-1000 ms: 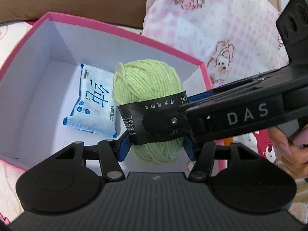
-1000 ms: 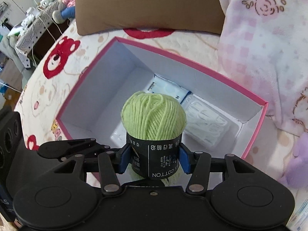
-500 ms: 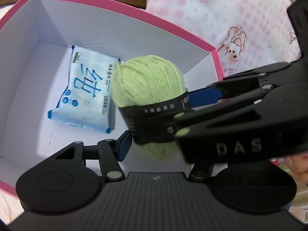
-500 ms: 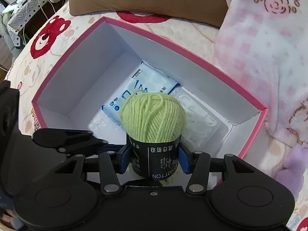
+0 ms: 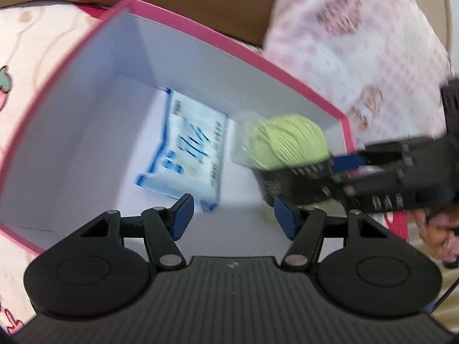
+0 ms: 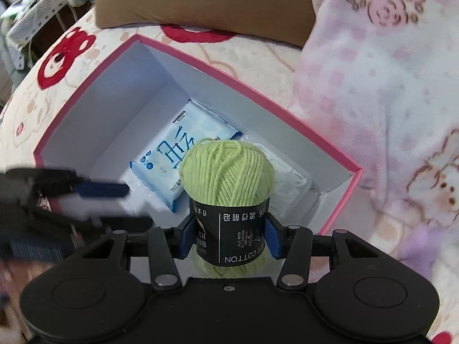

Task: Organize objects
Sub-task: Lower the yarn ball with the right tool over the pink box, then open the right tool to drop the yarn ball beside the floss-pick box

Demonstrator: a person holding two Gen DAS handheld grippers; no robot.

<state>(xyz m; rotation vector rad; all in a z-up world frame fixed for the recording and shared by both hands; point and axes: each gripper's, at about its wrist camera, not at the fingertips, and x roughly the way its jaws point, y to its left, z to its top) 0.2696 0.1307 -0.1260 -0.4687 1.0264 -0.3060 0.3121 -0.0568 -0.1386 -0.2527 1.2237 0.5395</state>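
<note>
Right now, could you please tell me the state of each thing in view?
Box: lid off, sitting on the bed.
Wipes packet: sealed, flat inside the box.
Yarn ball: wound, banded, held over the box.
Right hand-held gripper: shut on the yarn ball.
Left hand-held gripper: open, holding nothing.

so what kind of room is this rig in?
Probably a bedroom, working on a bed: a cream quilted bedspread with red bear prints, a fleecy pink checked blanket, and a tan pillow behind the pink-rimmed white cardboard box.
</note>
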